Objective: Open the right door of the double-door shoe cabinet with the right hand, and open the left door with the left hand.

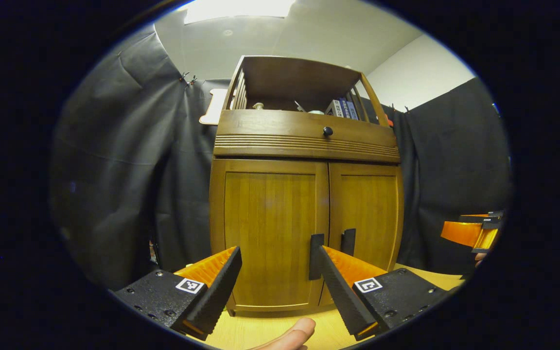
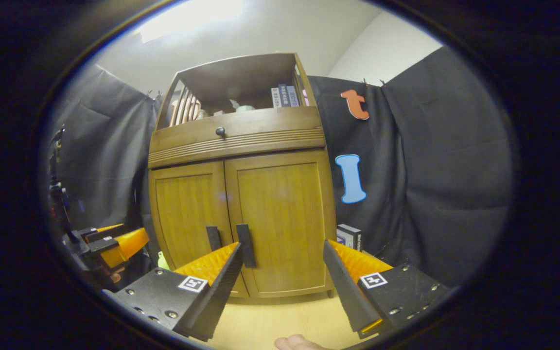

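Observation:
A wooden shoe cabinet stands on a light table with both doors closed. In the left gripper view its left door point(image 1: 272, 233) and right door point(image 1: 367, 214) meet at two dark vertical handles point(image 1: 316, 256). My left gripper point(image 1: 280, 253) is open in front of the left door, short of it. In the right gripper view the right door point(image 2: 285, 218) carries a dark handle point(image 2: 246, 245), and the left door point(image 2: 190, 211) sits beside it. My right gripper point(image 2: 282, 253) is open before the right door, not touching. The right gripper point(image 1: 472, 233) also appears at the far right of the left gripper view.
A drawer with a round knob point(image 1: 327, 131) sits above the doors, under an open shelf with books point(image 1: 343, 108). A small box point(image 2: 349, 236) stands right of the cabinet. Black cloth hangs behind. A fingertip point(image 1: 289, 335) shows at the bottom edge.

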The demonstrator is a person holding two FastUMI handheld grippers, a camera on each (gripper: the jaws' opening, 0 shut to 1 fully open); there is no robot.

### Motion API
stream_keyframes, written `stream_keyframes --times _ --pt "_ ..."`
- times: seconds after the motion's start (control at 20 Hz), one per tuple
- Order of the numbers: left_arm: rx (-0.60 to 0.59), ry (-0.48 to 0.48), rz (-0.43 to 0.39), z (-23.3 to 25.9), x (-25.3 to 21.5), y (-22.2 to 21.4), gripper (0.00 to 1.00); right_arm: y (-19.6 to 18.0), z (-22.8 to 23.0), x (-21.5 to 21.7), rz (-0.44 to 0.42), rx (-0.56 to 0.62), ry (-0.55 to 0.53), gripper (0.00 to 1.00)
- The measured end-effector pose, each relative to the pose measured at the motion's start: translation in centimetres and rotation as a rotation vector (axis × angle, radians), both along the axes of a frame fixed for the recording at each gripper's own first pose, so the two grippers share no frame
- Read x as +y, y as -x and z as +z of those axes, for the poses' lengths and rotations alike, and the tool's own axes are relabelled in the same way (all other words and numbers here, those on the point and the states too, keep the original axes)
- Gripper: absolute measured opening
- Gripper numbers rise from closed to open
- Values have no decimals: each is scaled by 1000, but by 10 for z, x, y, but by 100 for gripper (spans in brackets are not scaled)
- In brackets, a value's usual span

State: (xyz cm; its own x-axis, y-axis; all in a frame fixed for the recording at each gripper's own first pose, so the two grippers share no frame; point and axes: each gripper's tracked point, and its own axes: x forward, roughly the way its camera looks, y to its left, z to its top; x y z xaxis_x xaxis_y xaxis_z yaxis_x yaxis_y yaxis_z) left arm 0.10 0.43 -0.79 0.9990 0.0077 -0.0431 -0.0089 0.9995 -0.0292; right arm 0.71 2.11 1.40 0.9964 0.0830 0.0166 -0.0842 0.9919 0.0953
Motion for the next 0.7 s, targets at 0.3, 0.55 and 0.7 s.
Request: stream_keyframes --times 0.3,0.55,0.7 --pt "-10 8 -1 2 -1 2 94 -20 10 5 6 -1 42 93" --pt "11 5 -15 -3 -1 -1 97 -56 12 32 56 7 50 94" --pt "14 -2 -12 -5 0 -2 94 -81 8 52 74 24 88 94"
